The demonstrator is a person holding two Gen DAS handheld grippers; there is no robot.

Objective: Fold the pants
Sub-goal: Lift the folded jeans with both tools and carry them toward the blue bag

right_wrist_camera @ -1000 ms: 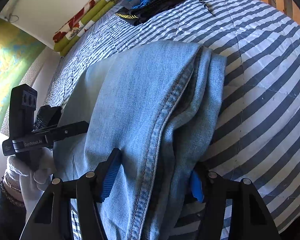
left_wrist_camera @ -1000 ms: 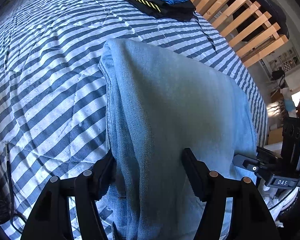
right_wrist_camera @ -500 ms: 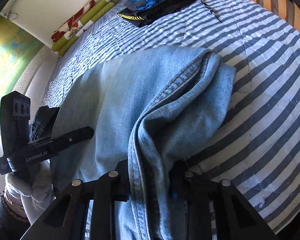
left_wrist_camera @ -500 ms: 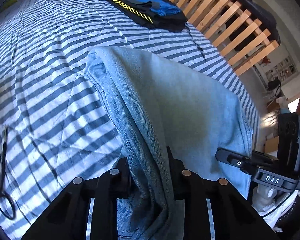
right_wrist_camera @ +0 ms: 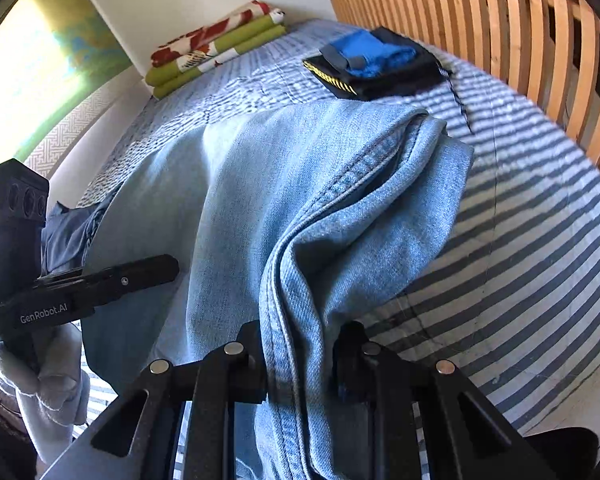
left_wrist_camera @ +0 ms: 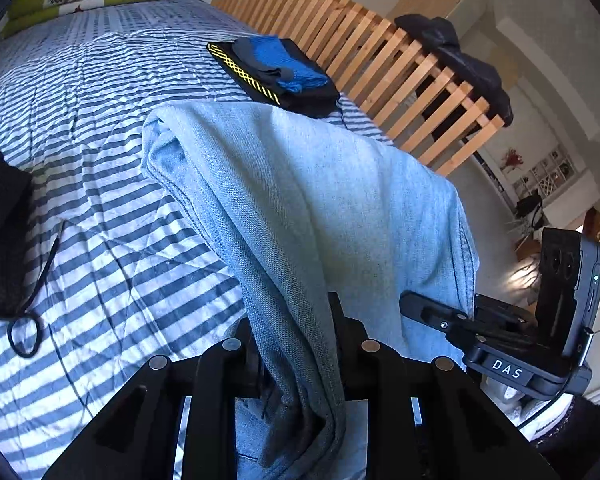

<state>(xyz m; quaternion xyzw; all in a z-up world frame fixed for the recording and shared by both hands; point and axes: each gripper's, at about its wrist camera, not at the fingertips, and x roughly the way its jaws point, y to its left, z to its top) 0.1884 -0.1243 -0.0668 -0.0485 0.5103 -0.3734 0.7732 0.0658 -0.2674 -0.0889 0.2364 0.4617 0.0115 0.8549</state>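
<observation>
Light blue denim pants (left_wrist_camera: 320,184) lie folded lengthwise on the striped bedspread (left_wrist_camera: 100,240), their near end lifted off it. My left gripper (left_wrist_camera: 296,320) is shut on the bunched near left edge, and the fabric drapes over its fingers. In the right wrist view the pants (right_wrist_camera: 280,168) show a stitched seam. There my right gripper (right_wrist_camera: 300,332) pinches the near right edge, its jaws still closing on the denim. Each view also shows the other gripper: the right one (left_wrist_camera: 500,340) and the left one (right_wrist_camera: 80,292), held by a gloved hand (right_wrist_camera: 40,380).
A folded stack of black and blue clothes (left_wrist_camera: 276,72) sits beyond the pants near a wooden slatted bed frame (left_wrist_camera: 400,68). Folded green and red blankets (right_wrist_camera: 216,52) lie at the far end. A dark garment (left_wrist_camera: 0,220) with a cord rests at the left.
Both grippers went from open around the pants' near edge to shut on it. They then rose, lifting that end off the bed and bringing more of the room into view.
</observation>
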